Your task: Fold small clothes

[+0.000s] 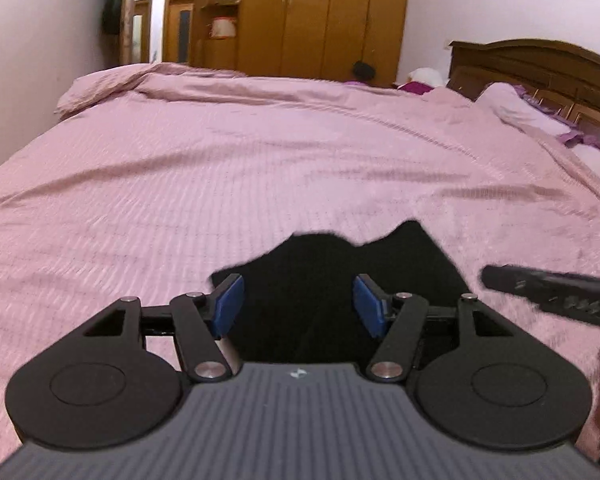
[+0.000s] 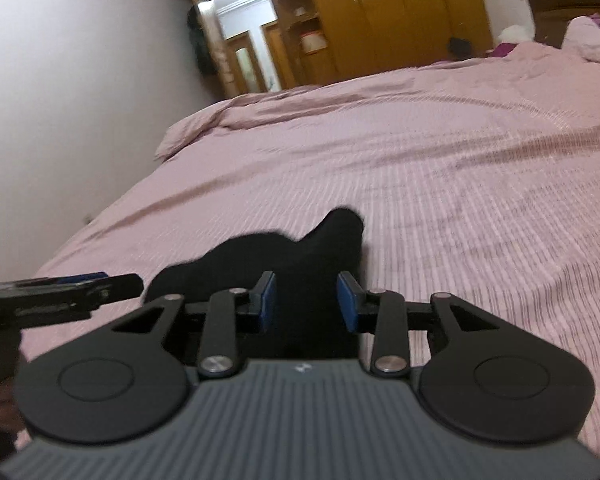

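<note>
Lying on the pink bed, a black garment is framed by both grippers, left and right, fingers apart, positioned for grasping.

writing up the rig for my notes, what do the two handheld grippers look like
Both look alike. The left gripper and right gripper each have a grey ribbed body with a small pale logo, two round black discs at the sides, black linkage arms with silver pivot pins, and flat blue pads on the fingers. No cables or sleeves show.
</note>
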`<state>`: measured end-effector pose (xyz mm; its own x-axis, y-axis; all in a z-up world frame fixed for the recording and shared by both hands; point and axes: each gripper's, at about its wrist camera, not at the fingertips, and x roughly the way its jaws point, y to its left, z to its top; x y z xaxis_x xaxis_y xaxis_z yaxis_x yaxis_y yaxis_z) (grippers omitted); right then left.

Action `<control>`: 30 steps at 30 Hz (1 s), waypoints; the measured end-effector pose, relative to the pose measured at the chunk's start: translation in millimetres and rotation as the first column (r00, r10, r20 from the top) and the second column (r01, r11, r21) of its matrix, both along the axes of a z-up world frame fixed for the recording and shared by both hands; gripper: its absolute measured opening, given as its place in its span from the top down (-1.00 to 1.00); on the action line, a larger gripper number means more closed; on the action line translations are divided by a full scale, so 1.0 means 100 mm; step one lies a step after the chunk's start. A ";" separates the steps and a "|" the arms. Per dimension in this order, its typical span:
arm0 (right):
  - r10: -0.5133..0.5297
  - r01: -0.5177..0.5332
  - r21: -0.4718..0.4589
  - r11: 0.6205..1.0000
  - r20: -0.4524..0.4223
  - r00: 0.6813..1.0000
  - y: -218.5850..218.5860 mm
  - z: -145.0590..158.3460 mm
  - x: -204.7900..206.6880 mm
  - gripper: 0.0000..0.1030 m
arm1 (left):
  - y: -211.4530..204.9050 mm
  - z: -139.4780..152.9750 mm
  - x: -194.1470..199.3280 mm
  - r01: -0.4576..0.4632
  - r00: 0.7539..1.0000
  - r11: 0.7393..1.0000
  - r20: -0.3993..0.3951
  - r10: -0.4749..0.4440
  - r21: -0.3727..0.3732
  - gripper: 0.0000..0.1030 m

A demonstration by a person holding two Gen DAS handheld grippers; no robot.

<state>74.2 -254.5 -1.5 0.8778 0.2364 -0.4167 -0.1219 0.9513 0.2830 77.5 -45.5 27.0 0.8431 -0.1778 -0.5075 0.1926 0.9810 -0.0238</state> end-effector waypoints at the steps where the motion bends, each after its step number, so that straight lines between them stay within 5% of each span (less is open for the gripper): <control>1: -0.004 0.004 -0.011 1.000 -0.006 1.000 0.02 -0.04 0.10 0.29 | -0.03 -0.04 0.09 -0.007 1.000 1.000 0.000 0.007 -0.003 -0.29; 9: 0.072 -0.078 -0.108 0.991 -0.065 0.995 0.38 -0.47 0.51 0.36 | 0.01 -0.64 0.46 -0.130 0.988 0.991 -0.078 0.132 0.024 -0.34; 16: 0.054 -0.059 -0.107 0.992 -0.050 0.997 0.37 -0.36 0.47 0.34 | 0.07 -0.58 0.43 -0.159 0.983 0.987 -0.097 0.157 -0.016 -0.41; 26: 0.056 -0.058 -0.052 0.997 -0.033 0.998 0.24 -0.18 -0.29 0.33 | 0.21 -0.37 -0.03 -0.154 0.975 0.986 -0.169 0.141 -0.067 -0.47; 30: 0.041 -0.043 -0.051 0.998 -0.033 0.999 0.24 -0.17 -0.53 0.33 | 0.19 -0.33 -0.24 -0.153 0.972 0.988 -0.187 0.146 -0.026 -0.58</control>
<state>21.2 -230.2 -18.9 0.8536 0.2503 -0.4569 -0.1535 0.9590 0.2384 53.2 -26.7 -6.4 0.7548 -0.0803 -0.6511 0.0327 0.9958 -0.0850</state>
